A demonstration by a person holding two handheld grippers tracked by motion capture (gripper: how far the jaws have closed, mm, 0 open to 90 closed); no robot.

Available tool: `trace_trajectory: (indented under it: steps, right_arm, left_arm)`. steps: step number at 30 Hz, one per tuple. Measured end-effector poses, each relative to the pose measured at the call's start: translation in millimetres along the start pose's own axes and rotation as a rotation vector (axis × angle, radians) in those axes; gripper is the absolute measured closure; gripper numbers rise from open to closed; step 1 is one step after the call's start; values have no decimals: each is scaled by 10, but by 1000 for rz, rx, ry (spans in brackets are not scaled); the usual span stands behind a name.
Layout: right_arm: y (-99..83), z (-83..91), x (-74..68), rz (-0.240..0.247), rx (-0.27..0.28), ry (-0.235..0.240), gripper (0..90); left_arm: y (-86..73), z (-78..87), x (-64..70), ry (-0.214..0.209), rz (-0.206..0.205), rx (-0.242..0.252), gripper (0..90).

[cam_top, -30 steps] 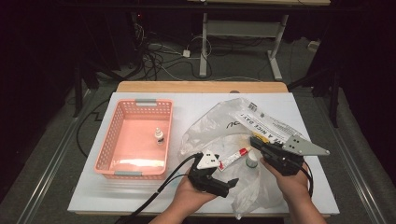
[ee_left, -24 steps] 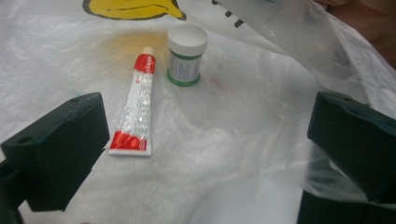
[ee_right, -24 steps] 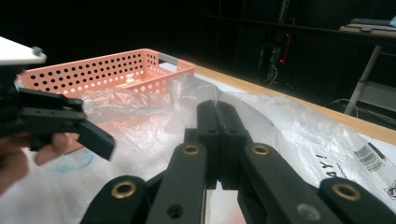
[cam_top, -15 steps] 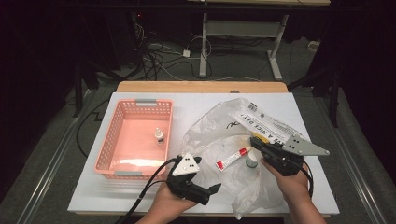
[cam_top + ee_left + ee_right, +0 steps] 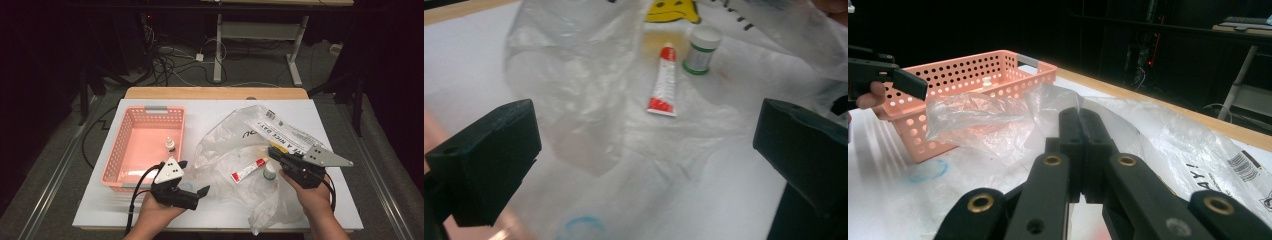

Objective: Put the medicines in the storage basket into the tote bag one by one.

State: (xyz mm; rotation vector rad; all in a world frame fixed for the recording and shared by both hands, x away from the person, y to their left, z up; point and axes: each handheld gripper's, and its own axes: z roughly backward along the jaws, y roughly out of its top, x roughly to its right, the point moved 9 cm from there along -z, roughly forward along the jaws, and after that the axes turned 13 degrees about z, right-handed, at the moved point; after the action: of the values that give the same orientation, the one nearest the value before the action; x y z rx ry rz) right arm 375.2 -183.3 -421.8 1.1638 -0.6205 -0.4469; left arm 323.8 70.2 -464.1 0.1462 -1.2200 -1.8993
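Left gripper (image 5: 197,191) withdrawn from plastic bag (image 5: 235,150), jaws apart.

The clear plastic bag (image 5: 235,150) lies crumpled and open right of bench centre. Inside it a red-and-white tube (image 5: 248,170) lies flat; a small white-capped jar (image 5: 269,170) stands at its 3 o'clock.

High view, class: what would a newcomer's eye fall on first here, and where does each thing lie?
The pink basket stands at the table's left with a small bottle inside it. At the middle and right sprawls a clear plastic bag, with a red and white tube and a small white jar lying in it. The right gripper is shut on the bag; the left gripper is open beside the basket.
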Motion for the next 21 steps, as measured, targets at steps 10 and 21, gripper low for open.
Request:
trace_trajectory:
  steps: [10, 21]
  right_arm:
    - [-6, 8, 14, 0, 3, 0, 900]
    - [3, 12, 20, 2, 5, -2, 900]
  left_arm:
    - [54, 197, -424, 88, 72, 37, 0]
    - [76, 396, -822, 205, 123, 64, 0]
